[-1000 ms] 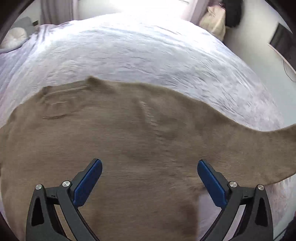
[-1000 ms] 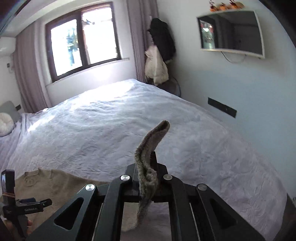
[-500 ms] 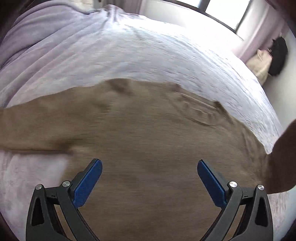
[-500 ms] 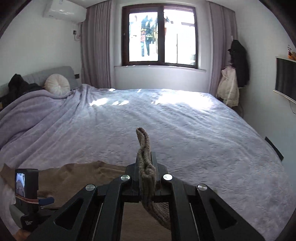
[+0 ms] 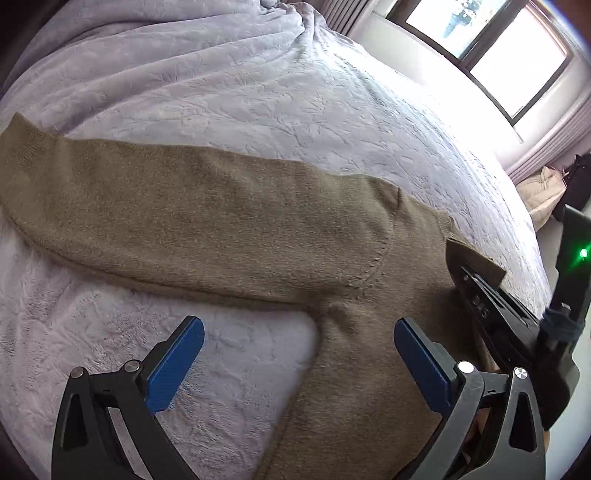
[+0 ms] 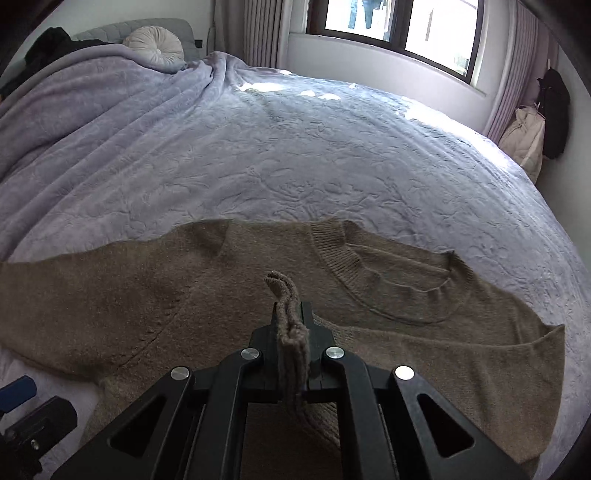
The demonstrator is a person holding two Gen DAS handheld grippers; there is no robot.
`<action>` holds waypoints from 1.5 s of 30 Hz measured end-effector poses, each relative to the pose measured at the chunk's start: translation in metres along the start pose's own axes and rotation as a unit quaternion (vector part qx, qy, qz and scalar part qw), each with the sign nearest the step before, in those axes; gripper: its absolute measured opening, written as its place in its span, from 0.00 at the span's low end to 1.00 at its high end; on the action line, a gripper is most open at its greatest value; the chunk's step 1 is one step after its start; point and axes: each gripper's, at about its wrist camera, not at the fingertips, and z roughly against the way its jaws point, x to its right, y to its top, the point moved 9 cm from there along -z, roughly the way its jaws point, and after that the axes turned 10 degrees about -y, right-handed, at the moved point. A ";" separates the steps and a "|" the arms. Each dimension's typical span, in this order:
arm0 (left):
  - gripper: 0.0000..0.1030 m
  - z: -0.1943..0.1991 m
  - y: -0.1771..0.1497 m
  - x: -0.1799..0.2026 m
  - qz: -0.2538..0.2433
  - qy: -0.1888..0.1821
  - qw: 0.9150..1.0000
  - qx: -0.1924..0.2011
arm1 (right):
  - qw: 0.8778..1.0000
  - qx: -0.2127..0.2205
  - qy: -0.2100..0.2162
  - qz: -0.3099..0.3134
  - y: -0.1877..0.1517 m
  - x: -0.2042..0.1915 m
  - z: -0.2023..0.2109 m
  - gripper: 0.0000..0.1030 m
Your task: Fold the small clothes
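Tan knit sweater [image 6: 388, 302] flat on embossed lavender plush bedspread [image 6: 295, 155], ribbed collar ahead-right of right gripper [image 6: 291, 328]. Right gripper clamped on sweater's ribbed cuff, sleeve folded over body. Left gripper [image 5: 295, 354] jaws wide apart, empty, above armpit seam; other sleeve extends left. Bare bedspread beyond.

a wide bed [image 6: 295, 155] fills the room, spread with a pale lilac blanket [image 5: 229, 92] pressed with a leafy pattern (sunlight falls in patches near its far edge). a round tufted cushion [image 6: 153, 46] rests against the grey headboard [image 6: 110, 33], with dark clothing [image 6: 48, 42] heaped beside it. a dark-framed window [image 6: 399, 26] sits behind long curtains [image 6: 258, 33]. by the right wall hang a cream coat [image 6: 526, 142] and a black garment [image 6: 554, 110].
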 end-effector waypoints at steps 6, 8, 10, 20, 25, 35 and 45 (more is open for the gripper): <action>1.00 0.001 0.000 0.002 -0.004 -0.002 1.000 0.003 | 0.998 -0.023 0.064 0.012 0.000 -0.023 0.007 0.35; 1.00 0.003 0.000 0.007 -0.010 0.001 1.000 0.007 | 0.997 -0.018 0.075 0.012 0.000 -0.020 0.015 0.65; 1.00 0.007 0.000 0.014 -0.020 0.002 1.000 0.011 | 0.996 0.000 0.090 -0.007 0.002 -0.004 0.032 0.69; 1.00 -0.042 -0.019 0.146 -0.159 -0.033 0.986 -0.033 | 0.991 -0.043 -0.040 -0.117 -0.059 0.222 0.029 0.72; 1.00 -0.101 -0.038 0.208 -0.236 -0.016 0.969 -0.071 | 0.989 -0.087 -0.036 -0.117 -0.105 0.253 0.002 0.72; 1.00 -0.125 -0.022 0.149 -0.233 0.066 0.968 -0.067 | 0.990 -0.064 -0.022 -0.126 -0.099 0.251 -0.007 0.74; 1.00 -0.091 -0.037 0.153 -0.192 0.022 0.980 -0.053 | 0.993 -0.064 -0.009 -0.096 -0.083 0.220 0.000 0.87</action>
